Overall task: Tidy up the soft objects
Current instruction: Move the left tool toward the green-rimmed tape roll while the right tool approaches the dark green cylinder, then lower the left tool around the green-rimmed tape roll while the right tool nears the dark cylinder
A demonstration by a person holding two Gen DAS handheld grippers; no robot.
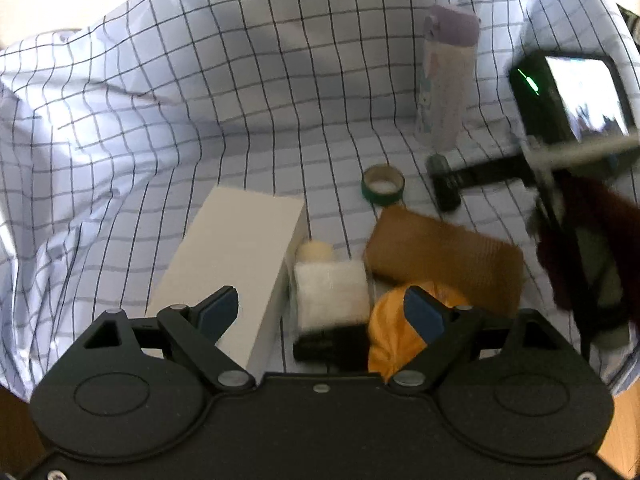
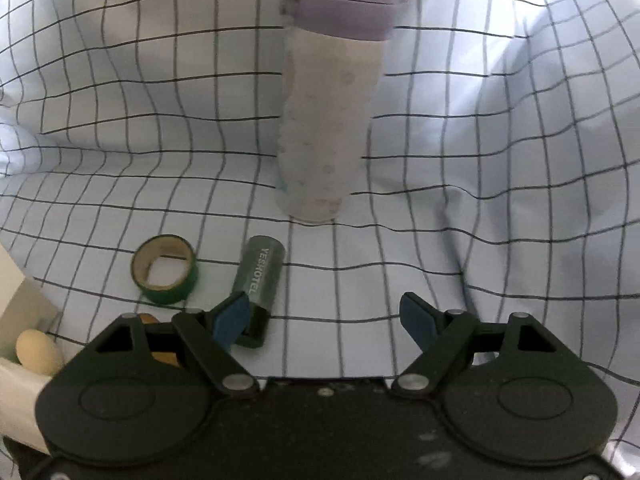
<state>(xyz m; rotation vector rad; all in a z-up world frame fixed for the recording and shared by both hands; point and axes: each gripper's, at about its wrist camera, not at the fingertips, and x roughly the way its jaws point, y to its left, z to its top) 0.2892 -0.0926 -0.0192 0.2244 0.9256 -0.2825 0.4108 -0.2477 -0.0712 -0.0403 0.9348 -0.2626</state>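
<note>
Nearest the left camera, my left gripper hangs with its jaws apart and nothing between them, low over a tight cluster of things on the checked cloth.

Going left to right there: the white box at 9 o'clock, a white fluffy pad dead ahead with a pale round ball just behind it and a black object at its near edge, then an orange soft bundle touching my right-hand finger, and a brown corrugated piece at 2 o'clock. I judge the soft things to be the pad and the orange bundle.

The risk is crowding: closing here could pinch the black object along with the pad, or drag the orange bundle sideways. The box wall blocks any sweep toward 9 o'clock.

My right gripper is also spread and empty. Its left finger sits just beside the grey cylinder, which could roll if nudged; the green tape roll lies at 10 o'clock. The tall bottle stands upright at 12 o'clock and looks easy to topple on wrinkled cloth. Open room lies from 1 to 3 o'clock.
</note>
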